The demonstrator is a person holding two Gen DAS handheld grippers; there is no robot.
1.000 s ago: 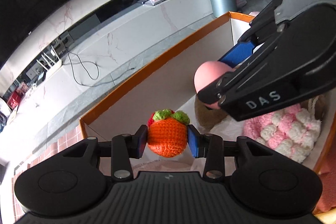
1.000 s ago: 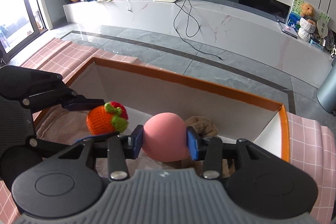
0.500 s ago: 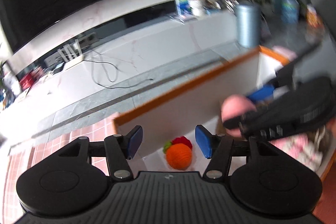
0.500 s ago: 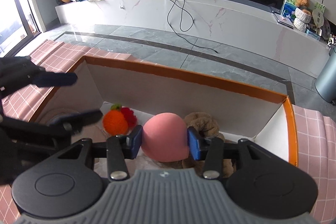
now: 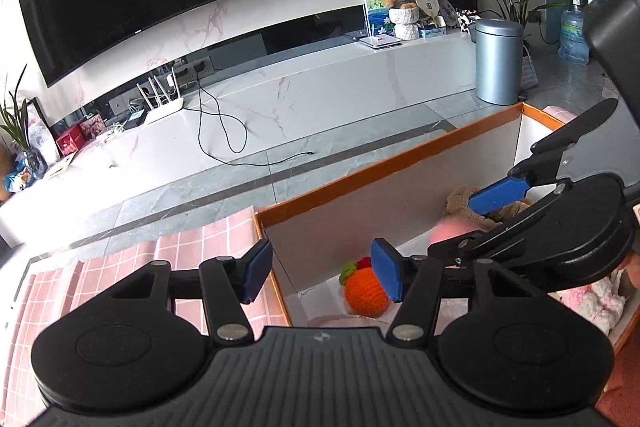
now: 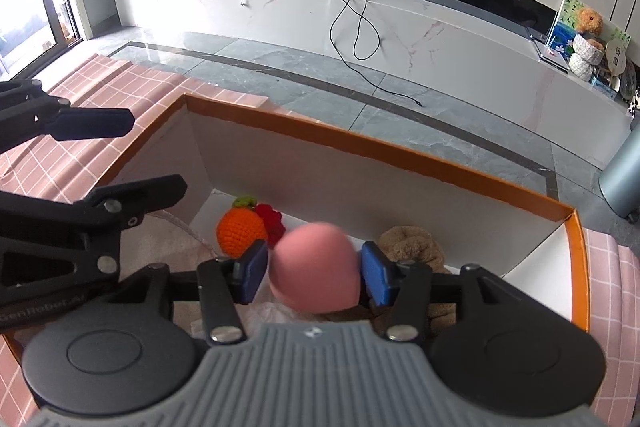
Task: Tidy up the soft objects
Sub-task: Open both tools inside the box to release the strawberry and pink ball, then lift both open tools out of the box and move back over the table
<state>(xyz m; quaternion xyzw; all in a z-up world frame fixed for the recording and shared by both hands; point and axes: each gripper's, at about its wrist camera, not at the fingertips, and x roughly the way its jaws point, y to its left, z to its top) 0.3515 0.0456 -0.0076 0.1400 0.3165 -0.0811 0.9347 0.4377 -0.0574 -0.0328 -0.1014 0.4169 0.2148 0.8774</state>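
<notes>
An orange crocheted fruit (image 5: 366, 291) with green and red trim lies on the floor of the orange-rimmed white box (image 5: 384, 169); it also shows in the right wrist view (image 6: 241, 231). My left gripper (image 5: 322, 275) is open and empty above the box's left corner. My right gripper (image 6: 314, 271) is open, with small gaps beside a blurred pink soft ball (image 6: 315, 269) between its pads, over the box. From the left wrist view the ball (image 5: 450, 229) is partly hidden behind the right gripper.
A brown plush (image 6: 414, 247) and a pink-and-white knitted piece (image 5: 588, 301) lie in the box. The box (image 6: 400, 157) stands on a pink checked cloth (image 6: 100, 95). Beyond are grey floor, a white TV bench and a metal bin (image 5: 498, 61).
My left gripper opened, dropped the orange crocheted fruit into the box and drew back up and left. My right gripper's pads have parted from the pink ball, which looks blurred.
</notes>
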